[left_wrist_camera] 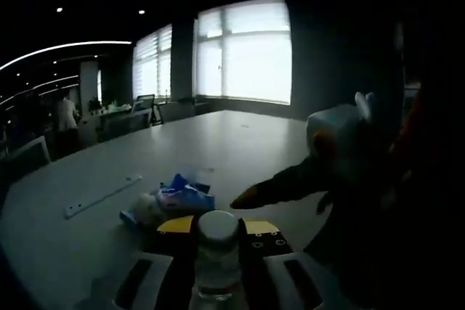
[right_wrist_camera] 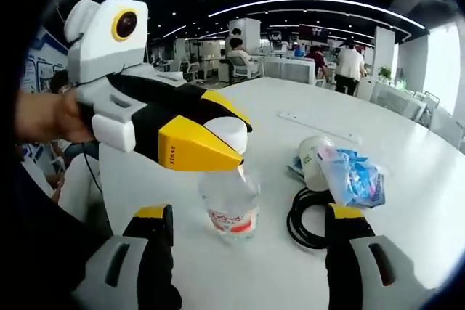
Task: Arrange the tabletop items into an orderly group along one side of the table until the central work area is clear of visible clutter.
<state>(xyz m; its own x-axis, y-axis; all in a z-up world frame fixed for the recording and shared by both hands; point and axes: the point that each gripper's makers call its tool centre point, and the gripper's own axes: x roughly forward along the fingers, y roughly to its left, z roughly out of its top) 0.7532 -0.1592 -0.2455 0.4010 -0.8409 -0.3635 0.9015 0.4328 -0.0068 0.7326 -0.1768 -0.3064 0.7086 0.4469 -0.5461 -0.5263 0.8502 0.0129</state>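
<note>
Yellow-tipped black fingers (right_wrist_camera: 200, 147) of the left gripper (right_wrist_camera: 211, 132) clamp the white cap of a small clear plastic water bottle (right_wrist_camera: 229, 208), seen at centre of the right gripper view; the same bottle (left_wrist_camera: 216, 252) stands bottom centre in the left gripper view, its cap between the left gripper (left_wrist_camera: 218, 229) finger tips. A red-and-white label wraps the bottle's lower part, its print too small to read. Tiny lettering on the yellow fingertip is also unreadable.

Fingers of the right gripper (right_wrist_camera: 251, 245) stand wide apart at the bottom of its view, on either side of the bottle and holding nothing.

To the right of the bottle on the white tabletop (right_wrist_camera: 407, 150) lie a coiled black cable (right_wrist_camera: 305, 219), a white cup on its side (right_wrist_camera: 311, 161) and a crumpled blue plastic packet (right_wrist_camera: 352, 176), close together. The packet's print is illegible. A flat white strip (right_wrist_camera: 312, 125) lies farther back, apart from them.

In the dim left gripper view, the packet (left_wrist_camera: 182, 195) and strip (left_wrist_camera: 102, 195) show at lower left. The right side is dark and hard to make out beyond a pale gripper body.

Wide bare tabletop stretches toward the far edge; the near edge is cut off.
</note>
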